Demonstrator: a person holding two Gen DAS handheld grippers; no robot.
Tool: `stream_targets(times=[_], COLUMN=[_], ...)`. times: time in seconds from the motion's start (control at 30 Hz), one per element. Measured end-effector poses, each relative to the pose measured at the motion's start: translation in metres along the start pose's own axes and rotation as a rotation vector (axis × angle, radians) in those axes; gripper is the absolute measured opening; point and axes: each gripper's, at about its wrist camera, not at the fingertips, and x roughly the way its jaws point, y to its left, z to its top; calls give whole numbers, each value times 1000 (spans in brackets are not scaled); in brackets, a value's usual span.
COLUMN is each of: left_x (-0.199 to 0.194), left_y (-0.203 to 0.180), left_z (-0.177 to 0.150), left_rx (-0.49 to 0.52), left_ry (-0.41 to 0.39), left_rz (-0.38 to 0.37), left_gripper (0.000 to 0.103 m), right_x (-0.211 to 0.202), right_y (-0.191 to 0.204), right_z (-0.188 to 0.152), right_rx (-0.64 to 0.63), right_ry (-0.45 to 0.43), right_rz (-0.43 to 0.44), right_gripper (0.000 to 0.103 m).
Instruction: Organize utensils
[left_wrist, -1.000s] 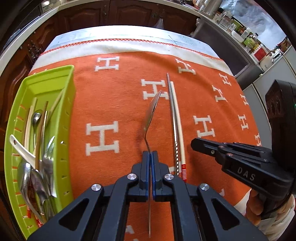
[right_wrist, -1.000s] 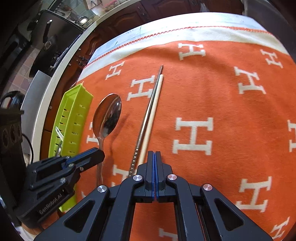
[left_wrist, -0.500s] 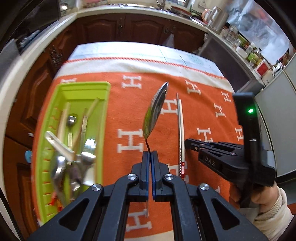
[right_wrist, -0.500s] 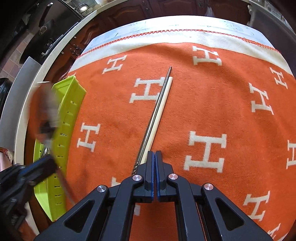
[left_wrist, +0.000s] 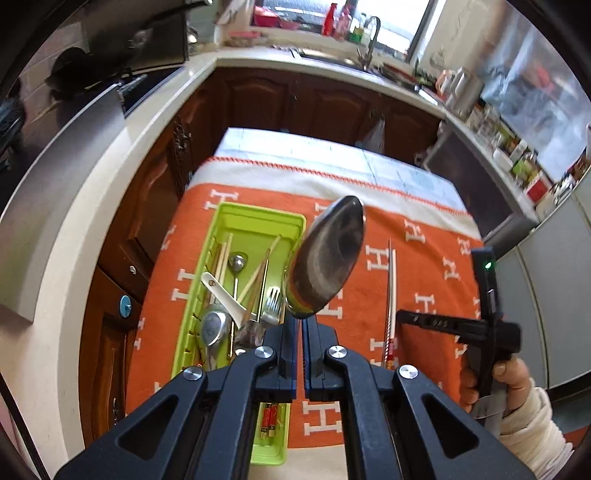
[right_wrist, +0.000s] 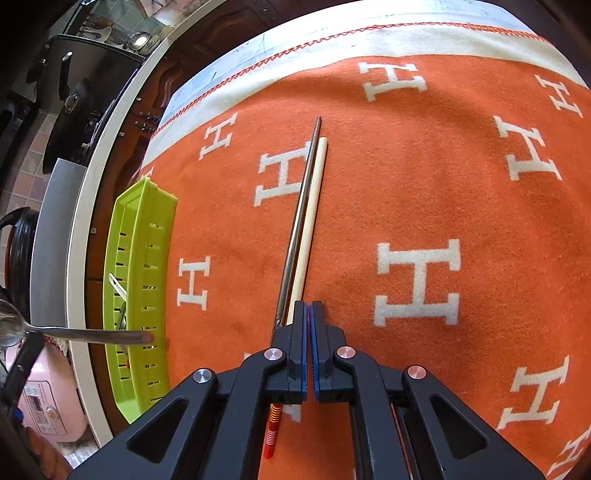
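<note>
Clamping the metal spoon (left_wrist: 325, 258) by its handle at frame centre, the left gripper (left_wrist: 299, 325) is held above the green tray (left_wrist: 258, 218) for dropping; the right gripper (right_wrist: 308, 306), closed and empty, is poised over the chopsticks (right_wrist: 306, 206).

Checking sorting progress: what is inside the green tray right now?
The green tray holds a white ceramic spoon, metal spoons, a fork and chopsticks. The left gripper covers its near end.

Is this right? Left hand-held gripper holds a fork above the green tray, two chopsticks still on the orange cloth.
Not quite: the left hand-held gripper holds a spoon, not a fork; the left wrist view shows its bowl. The rest stands: it is above the green tray, with two chopsticks on the orange cloth.
</note>
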Motion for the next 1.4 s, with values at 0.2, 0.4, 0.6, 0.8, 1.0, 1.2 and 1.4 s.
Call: stream_targets(times=[0.2,0.4,0.6,0.8,1.0,1.2,1.4], left_x=[-28,-53,-34,-6,21,40,48], left_y=[4,5,18,24,12,3,-5], left_z=[-3,-8,-13,-14,-18,-16,-6], left_rx=[-31,-32,-64,-76,-38,-29,-16], left_ry=[-65,-97,-28,15,62,89,85], left_rz=[-10,17,91,104,88,53,33], left_gripper=[0,0,0,0,0,2,4], right_x=[1,2,0,-2,-10,-8,-2], right_y=[6,7,4,0,-5,8,28], right_z=[-5,-9,-11,-13,-9,-6,-8], right_rx=[-26,-39,-40,-50,-14,-53,-135], right_ry=[4,6,8,15,-13,-24,-62], right_rz=[-9,-7,4,21,53,-33,-162], right_gripper=[2,2,2,2,22,22,14])
